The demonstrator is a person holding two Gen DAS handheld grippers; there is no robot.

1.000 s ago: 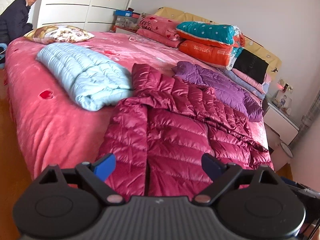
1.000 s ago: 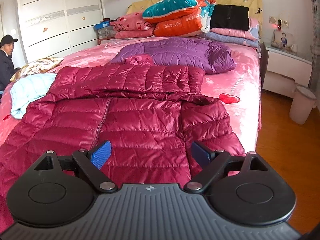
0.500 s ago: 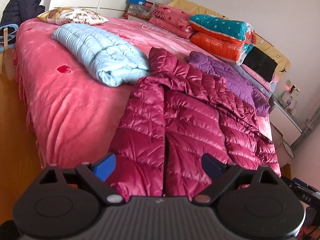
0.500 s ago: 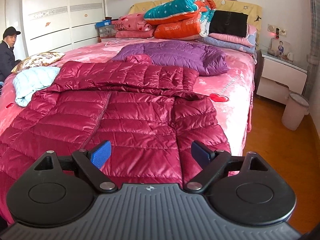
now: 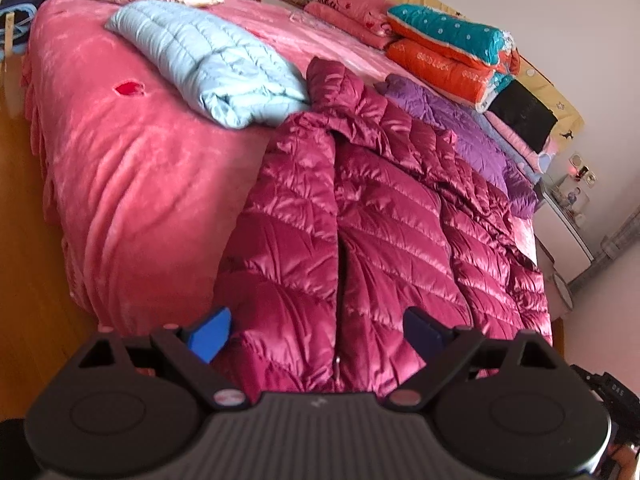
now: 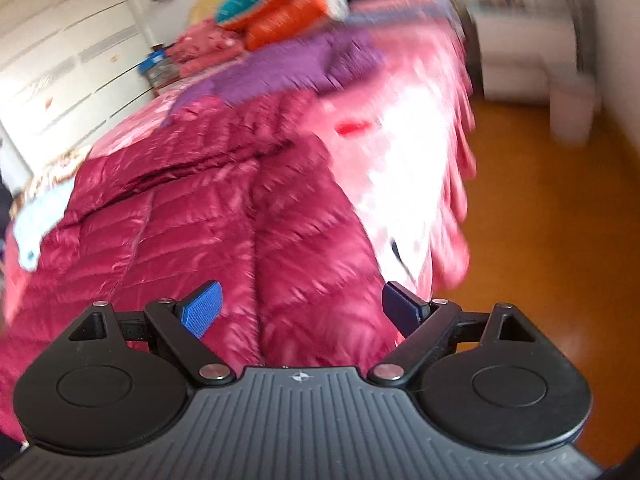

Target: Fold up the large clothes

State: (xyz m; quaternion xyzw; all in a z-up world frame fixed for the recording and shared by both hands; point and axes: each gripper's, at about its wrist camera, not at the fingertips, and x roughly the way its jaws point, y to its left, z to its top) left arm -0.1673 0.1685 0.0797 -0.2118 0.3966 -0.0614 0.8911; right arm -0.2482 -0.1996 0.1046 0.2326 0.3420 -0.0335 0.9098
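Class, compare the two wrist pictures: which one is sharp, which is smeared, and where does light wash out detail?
Left wrist view: mostly sharp, quilting on the maroon jacket clear, edges bent by the fisheye. Right wrist view: motion blur smears the folded bedding and purple jacket; glare bleaches the pink bedspread; only the right gripper is crisp.

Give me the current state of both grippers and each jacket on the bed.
Left gripper: open, empty.
Right gripper: open, empty.
Maroon jacket: spread flat, top part folded over, hem at bed edge.
Light blue jacket: folded.
Purple jacket: loosely laid, unfolded.
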